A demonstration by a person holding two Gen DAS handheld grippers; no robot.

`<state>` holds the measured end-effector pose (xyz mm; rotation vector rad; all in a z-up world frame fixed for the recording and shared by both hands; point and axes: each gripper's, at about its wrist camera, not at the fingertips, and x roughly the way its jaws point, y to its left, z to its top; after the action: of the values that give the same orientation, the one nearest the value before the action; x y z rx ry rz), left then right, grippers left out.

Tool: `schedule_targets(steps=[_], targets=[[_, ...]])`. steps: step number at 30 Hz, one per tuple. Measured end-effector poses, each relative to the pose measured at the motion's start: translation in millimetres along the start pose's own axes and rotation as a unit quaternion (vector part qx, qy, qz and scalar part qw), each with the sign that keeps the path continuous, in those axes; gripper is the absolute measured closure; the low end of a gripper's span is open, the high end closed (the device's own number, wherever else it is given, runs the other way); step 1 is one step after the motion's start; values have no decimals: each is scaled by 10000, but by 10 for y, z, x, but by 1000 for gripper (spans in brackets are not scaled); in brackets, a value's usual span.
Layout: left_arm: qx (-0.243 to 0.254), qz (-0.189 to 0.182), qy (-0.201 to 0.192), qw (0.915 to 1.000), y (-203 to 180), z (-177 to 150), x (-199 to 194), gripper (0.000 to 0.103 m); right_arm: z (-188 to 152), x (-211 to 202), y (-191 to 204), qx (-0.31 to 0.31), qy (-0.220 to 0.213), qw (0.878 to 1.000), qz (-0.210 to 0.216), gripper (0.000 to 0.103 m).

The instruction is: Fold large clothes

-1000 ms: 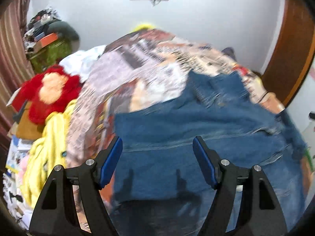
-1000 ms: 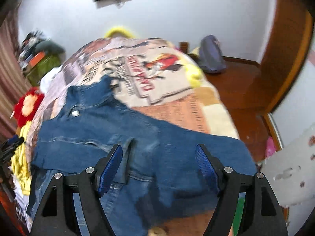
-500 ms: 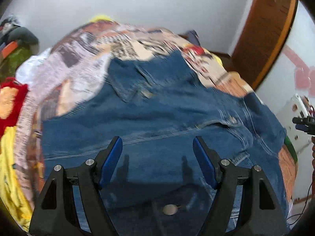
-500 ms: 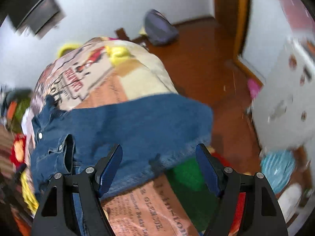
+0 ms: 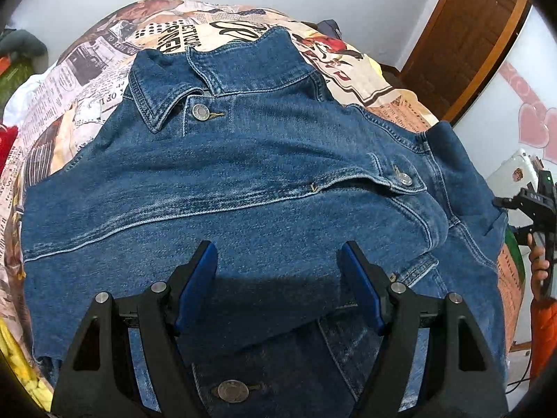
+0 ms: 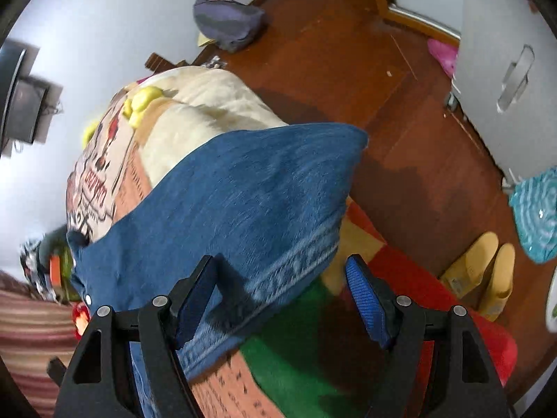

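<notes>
Since a second ago both my claws have swung lower over the bed: my left view has slid from the plush toys at the bedside to the middle of the denim jacket (image 5: 243,181), and my right view has rolled hard, so the wooden floor (image 6: 400,104) now fills its right side.

My left claw (image 5: 278,278) hangs over the jacket's lower front with its blue pads (image 5: 195,282) standing well apart and nothing between them; their shadow falls on the denim just below. The jacket lies spread front-up on the newspaper-print bedspread (image 5: 87,69), collar (image 5: 163,90) at the far end, buttoned at the neck. Only this view shows the collar, the chest pocket flap and the lower button near the bottom edge. At its right edge it also catches my right hand (image 5: 538,261) on the other tool's grip.

My right claw (image 6: 282,296) is likewise apart and empty. Its view alone shows the jacket's sleeve (image 6: 243,202) draped towards the bed's right side, the cuff hem lying just beside the left pad. Beyond it are a purple bag (image 6: 226,24) against the far wall and a white cabinet door (image 6: 504,69).
</notes>
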<state>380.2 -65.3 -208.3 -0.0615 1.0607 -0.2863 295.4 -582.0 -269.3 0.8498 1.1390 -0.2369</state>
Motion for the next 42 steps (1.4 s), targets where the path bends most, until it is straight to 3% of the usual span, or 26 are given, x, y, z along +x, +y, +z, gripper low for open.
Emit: schedule_targets(steps=[3, 8, 10, 18, 22, 27, 34, 42], targets=[[108, 109, 3, 9999, -5, -36, -28, 30, 12, 7, 78, -104, -172, 9998, -34, 37], [189, 169, -26, 9997, -14, -73, -71, 30, 4, -98, 264, -447, -557, 9972, -211, 70], [165, 183, -41, 9997, -5, -70, -86, 30, 0, -144, 316, -502, -682, 9963, -139, 76], [8, 179, -317, 9993, 99, -33, -319, 30, -132, -589, 884, -1309, -1321, 9826, 14, 85], [-74, 141, -487, 9987, 159, -23, -470, 30, -235, -873, 1309, -1704, -1569, 9722, 340, 87], [-138, 94, -696, 9974, 225, -35, -668, 30, -471, -1230, 1961, -2361, -1825, 9505, 867, 90], [-232, 39, -993, 9948, 337, -86, -966, 30, -899, -1183, 2893, -3180, -1570, 9244, 1401, 90], [-261, 122, -1107, 9934, 472, -210, -1178, 30, -1597, -413, 3673, -3920, -594, 9056, 1504, 90]])
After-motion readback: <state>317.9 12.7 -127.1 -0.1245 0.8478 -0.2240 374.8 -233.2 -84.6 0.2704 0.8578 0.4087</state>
